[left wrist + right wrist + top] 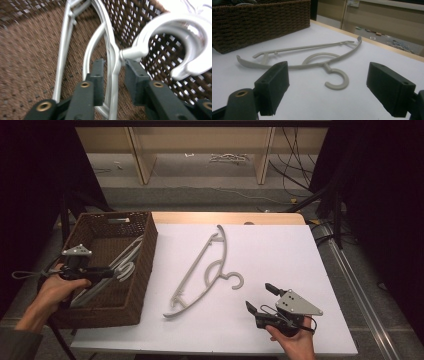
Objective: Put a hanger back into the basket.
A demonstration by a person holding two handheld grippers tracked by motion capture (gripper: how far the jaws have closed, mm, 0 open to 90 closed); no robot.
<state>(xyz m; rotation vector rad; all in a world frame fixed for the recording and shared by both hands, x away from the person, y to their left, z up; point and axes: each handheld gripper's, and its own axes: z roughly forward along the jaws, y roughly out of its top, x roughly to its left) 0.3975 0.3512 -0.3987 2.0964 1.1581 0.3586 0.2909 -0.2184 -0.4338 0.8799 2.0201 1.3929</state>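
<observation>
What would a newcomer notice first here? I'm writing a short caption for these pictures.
A grey hanger lies flat mid-table on the white surface, hook toward the open right tool. At the left, a dark wicker basket holds a second hanger, whose neck sits between the left tool's slightly parted jaws.

No text, label, brand, number or sign can be read anywhere in these pictures.
</observation>
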